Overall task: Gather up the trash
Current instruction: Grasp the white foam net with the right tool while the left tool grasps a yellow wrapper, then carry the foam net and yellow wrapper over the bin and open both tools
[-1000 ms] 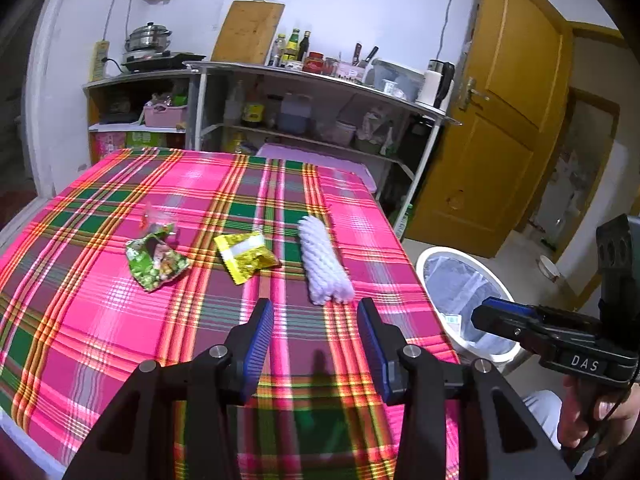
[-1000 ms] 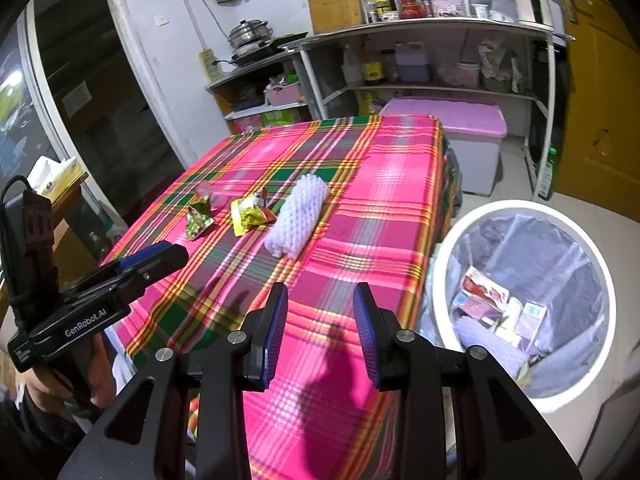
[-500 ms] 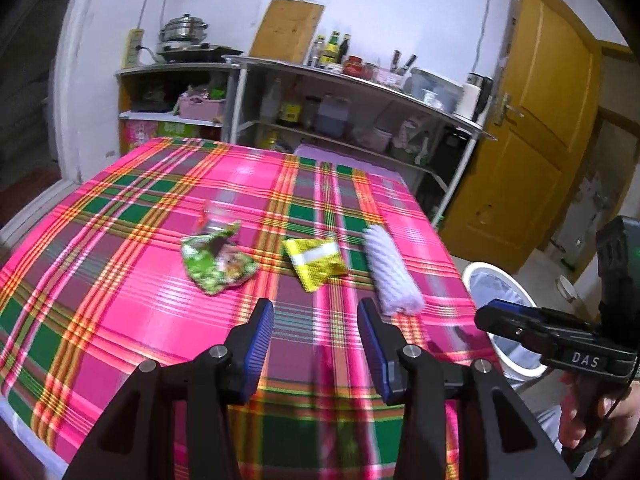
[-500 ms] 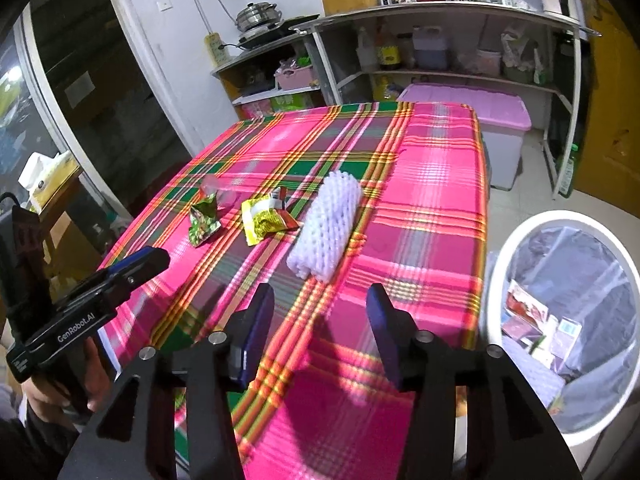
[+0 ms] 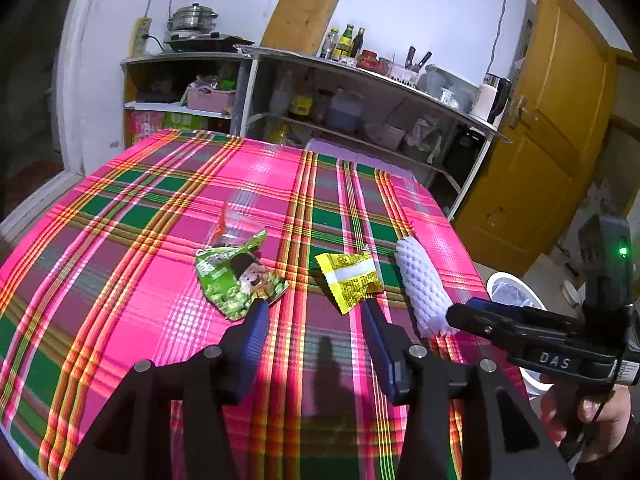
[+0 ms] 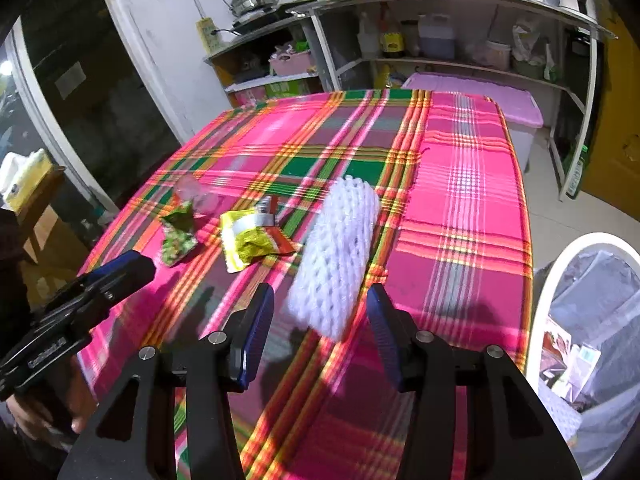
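Observation:
On the pink plaid table [image 5: 120, 264] lie a green snack wrapper [image 5: 236, 280], a yellow wrapper [image 5: 352, 280], a white foam net sleeve [image 5: 424, 288] and a clear plastic scrap [image 5: 230, 220]. My left gripper [image 5: 314, 308] is open and empty, just short of the green and yellow wrappers. My right gripper [image 6: 320, 300] is open, its jaws either side of the near end of the foam sleeve [image 6: 336, 252], not closed on it. The yellow wrapper [image 6: 252, 240] and green wrapper [image 6: 178, 236] lie to its left.
A white-rimmed trash bin [image 6: 588, 344] lined with a bag and holding trash stands on the floor off the table's right edge. Shelves [image 5: 360, 120] with kitchen items stand behind the table. A yellow door [image 5: 552, 140] is at the right.
Both grippers moved forward over the table toward the trash. The right gripper opened wider and came up around the foam sleeve's near end; the left came up to the wrappers.

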`<act>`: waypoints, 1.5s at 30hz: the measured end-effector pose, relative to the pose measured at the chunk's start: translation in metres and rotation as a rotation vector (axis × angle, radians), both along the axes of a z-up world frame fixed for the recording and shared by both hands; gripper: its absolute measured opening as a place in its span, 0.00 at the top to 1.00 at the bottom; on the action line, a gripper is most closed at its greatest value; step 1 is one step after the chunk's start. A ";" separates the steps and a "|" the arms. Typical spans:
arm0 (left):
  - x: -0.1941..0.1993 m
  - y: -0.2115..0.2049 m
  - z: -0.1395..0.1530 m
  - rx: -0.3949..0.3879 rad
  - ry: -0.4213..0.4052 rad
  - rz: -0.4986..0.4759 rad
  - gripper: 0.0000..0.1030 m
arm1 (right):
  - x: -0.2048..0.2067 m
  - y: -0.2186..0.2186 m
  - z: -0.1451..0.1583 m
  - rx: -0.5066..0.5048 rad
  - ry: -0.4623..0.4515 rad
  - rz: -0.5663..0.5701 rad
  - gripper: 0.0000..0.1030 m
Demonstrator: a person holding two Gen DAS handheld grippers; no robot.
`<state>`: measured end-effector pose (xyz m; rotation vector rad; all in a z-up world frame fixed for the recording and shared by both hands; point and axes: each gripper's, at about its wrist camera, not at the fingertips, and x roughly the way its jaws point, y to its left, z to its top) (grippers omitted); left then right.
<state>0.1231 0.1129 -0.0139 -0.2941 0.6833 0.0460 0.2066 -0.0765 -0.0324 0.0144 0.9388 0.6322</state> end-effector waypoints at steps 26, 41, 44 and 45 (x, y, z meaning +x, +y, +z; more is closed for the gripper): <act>0.090 -0.024 -0.028 -0.065 0.119 -0.054 0.42 | 0.005 -0.030 -0.002 0.051 0.017 -0.024 0.76; 0.099 -0.038 -0.035 0.009 0.150 -0.021 0.55 | -0.007 -0.050 0.005 0.060 -0.005 -0.046 0.76; 0.090 -0.043 -0.033 0.006 0.140 -0.034 0.56 | -0.012 -0.055 0.010 0.057 -0.013 -0.056 0.76; 0.087 -0.045 -0.032 0.006 0.137 -0.039 0.57 | -0.015 -0.057 0.011 0.057 -0.016 -0.060 0.76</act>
